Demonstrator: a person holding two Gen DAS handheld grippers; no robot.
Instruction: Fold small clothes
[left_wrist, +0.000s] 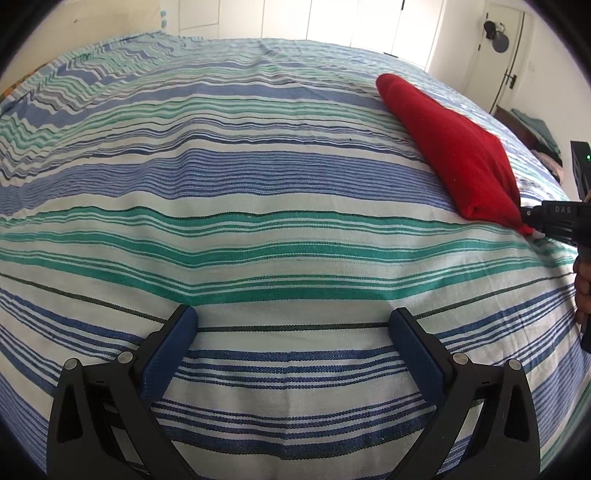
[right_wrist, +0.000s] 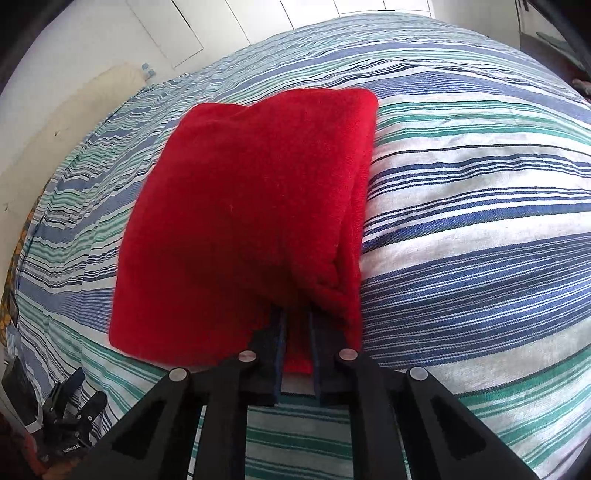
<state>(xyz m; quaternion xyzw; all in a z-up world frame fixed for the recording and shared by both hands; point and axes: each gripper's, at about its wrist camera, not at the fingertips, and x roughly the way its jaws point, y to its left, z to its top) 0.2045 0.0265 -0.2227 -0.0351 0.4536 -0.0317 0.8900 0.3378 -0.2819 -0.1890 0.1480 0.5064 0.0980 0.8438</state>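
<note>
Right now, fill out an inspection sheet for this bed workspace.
Surface: striped bedspread in blue, green and white, mildly wrinkled.
Job's things: one red cloth, folded over, far part lying on the bedspread, near corner lifted.
Clutter: nothing seen on the bed.
Grippers: left hand-held gripper open and empty over bare bedspread; right hand-held gripper shut on the red cloth's near corner.
Cables: nothing seen.
Surroundings: white cupboard doors behind the bed; a door with dark items hung on it; a pile of fabric beside the bed.
</note>
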